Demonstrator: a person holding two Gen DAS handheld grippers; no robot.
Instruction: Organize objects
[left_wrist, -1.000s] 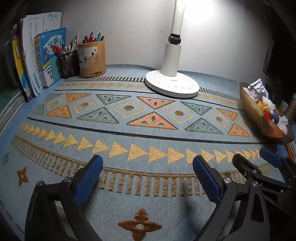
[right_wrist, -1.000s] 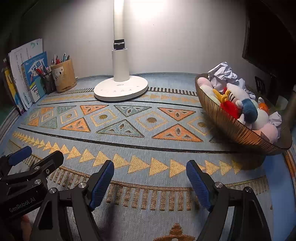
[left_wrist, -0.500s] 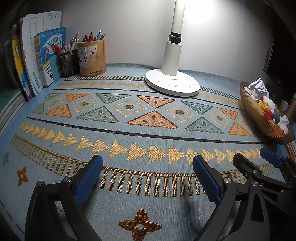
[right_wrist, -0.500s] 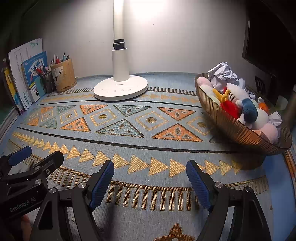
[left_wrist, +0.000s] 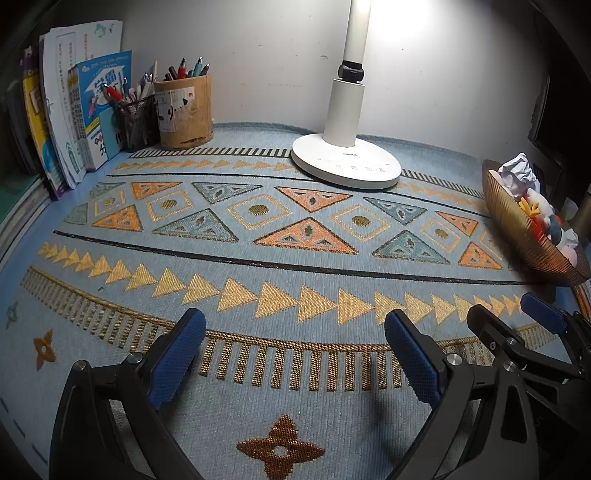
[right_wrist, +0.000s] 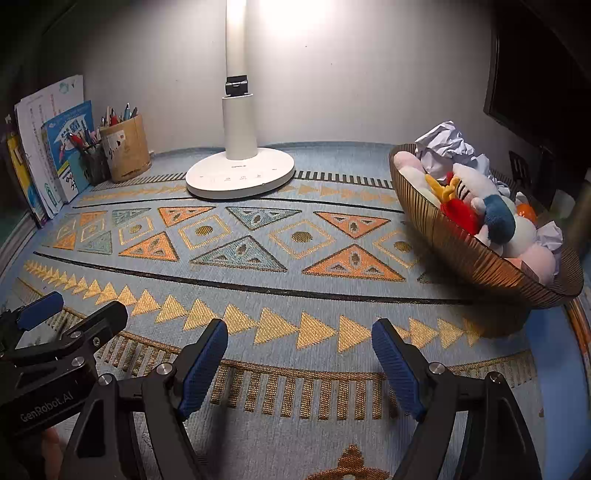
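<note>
The left gripper (left_wrist: 294, 345) hangs low over the patterned cloth (left_wrist: 258, 258), its two blue-padded fingers (left_wrist: 177, 354) spread wide with nothing between them. The right gripper (right_wrist: 300, 354) sits just beside it at about the same height, also spread wide and holding nothing; each one shows at the edge of the other's view, the right gripper (left_wrist: 524, 332) at the lower right of the left camera and the left gripper (right_wrist: 62, 325) at the lower left of the right camera. Both point toward the wall (right_wrist: 351, 74) at the back.

To the right of the right gripper, a ribbed golden bowl (right_wrist: 476, 258) stands on the cloth, heaped with soft toys (right_wrist: 480, 206) in white, pink, red, yellow and blue, with a ball of crumpled paper (right_wrist: 443, 147) on top at the back. The same bowl (left_wrist: 517, 229) appears at the far right edge of the left view.

Straight ahead, near the wall, a white desk lamp (left_wrist: 345, 162) stands on its round base, lit. In the far left corner a wooden pen cup (left_wrist: 184, 110) full of pens touches a black mesh pen holder (left_wrist: 138, 122), and books (left_wrist: 74, 118) lean upright beside them
</note>
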